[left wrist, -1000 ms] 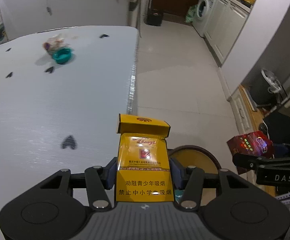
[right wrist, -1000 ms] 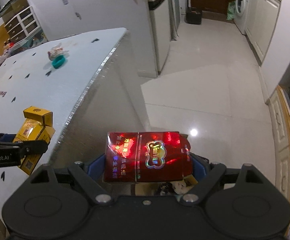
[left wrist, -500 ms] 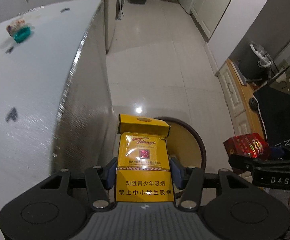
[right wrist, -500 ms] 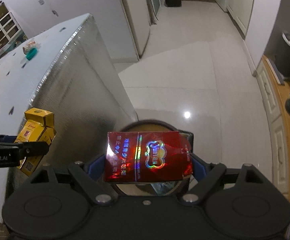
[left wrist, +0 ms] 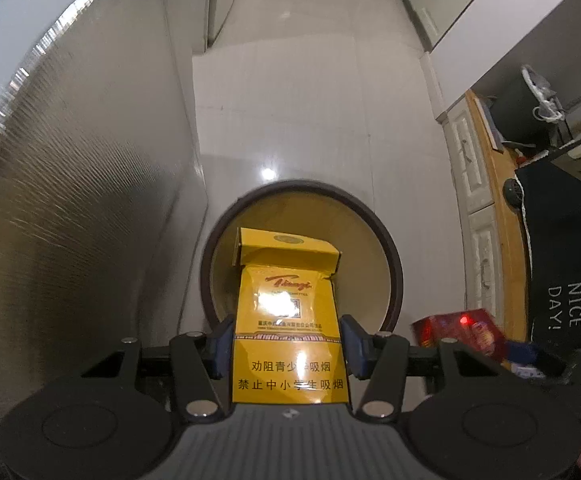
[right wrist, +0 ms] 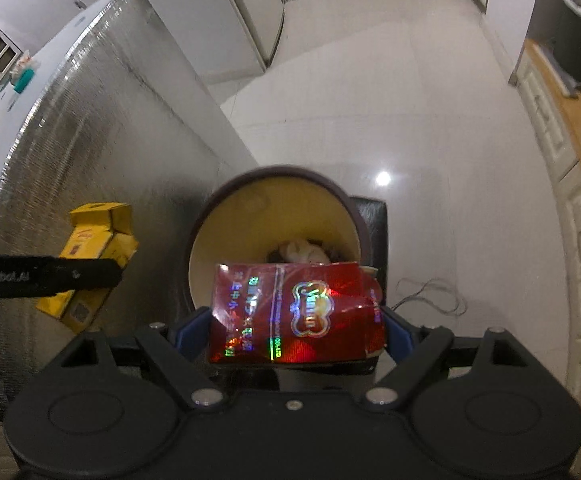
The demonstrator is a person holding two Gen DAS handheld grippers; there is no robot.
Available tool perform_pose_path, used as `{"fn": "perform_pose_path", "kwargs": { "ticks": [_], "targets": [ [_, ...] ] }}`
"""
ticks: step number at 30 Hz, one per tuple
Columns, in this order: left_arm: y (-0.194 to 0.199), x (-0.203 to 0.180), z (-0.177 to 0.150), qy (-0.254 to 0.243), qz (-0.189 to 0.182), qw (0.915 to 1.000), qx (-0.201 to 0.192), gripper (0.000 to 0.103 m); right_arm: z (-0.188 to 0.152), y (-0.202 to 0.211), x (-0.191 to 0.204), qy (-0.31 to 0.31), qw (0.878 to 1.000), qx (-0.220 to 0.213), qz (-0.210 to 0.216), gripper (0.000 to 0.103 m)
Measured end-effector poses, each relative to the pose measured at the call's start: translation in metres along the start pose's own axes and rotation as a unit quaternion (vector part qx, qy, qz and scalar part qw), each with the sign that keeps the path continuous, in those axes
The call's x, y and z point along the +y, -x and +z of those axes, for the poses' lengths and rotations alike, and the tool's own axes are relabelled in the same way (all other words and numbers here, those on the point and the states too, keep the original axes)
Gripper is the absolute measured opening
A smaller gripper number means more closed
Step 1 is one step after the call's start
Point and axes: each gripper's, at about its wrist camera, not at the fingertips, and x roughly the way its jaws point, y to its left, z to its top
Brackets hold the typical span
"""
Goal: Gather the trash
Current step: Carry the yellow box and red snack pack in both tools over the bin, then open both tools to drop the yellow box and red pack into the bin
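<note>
My left gripper is shut on a yellow cigarette pack with its lid flipped open, held over a round bin with a dark rim and cream inside. My right gripper is shut on a crumpled red cigarette pack, lengthwise across the jaws, over the same bin. Crumpled trash lies at the bin's bottom. The red pack shows at lower right in the left wrist view, and the yellow pack at the left in the right wrist view.
The silver-sided table stands directly left of the bin, with a teal bowl far off on its top. Pale tiled floor stretches ahead. White cabinets and a dark cloth stand on the right. A thin cable lies on the floor.
Both grippers have come off the tabletop, sunk beside the table and tipped downward. The bin now lies straight under both packs. Each pack stays gripped.
</note>
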Motion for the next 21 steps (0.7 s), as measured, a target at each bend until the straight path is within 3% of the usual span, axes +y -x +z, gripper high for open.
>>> {"fn": "perform_pose_path", "kwargs": {
  "ticks": [7,21],
  "targets": [
    [-0.045,0.004,0.01,0.041,-0.003,0.9988,0.026,0.055,0.003,-0.042,-0.003,0.003,0.999,0.033,0.014,0.088],
    [-0.09,0.012,0.03,0.065,-0.012,0.9974,0.029,0.054,0.013,-0.115,-0.005,-0.014,0.997,0.067,0.045,0.09]
  ]
}}
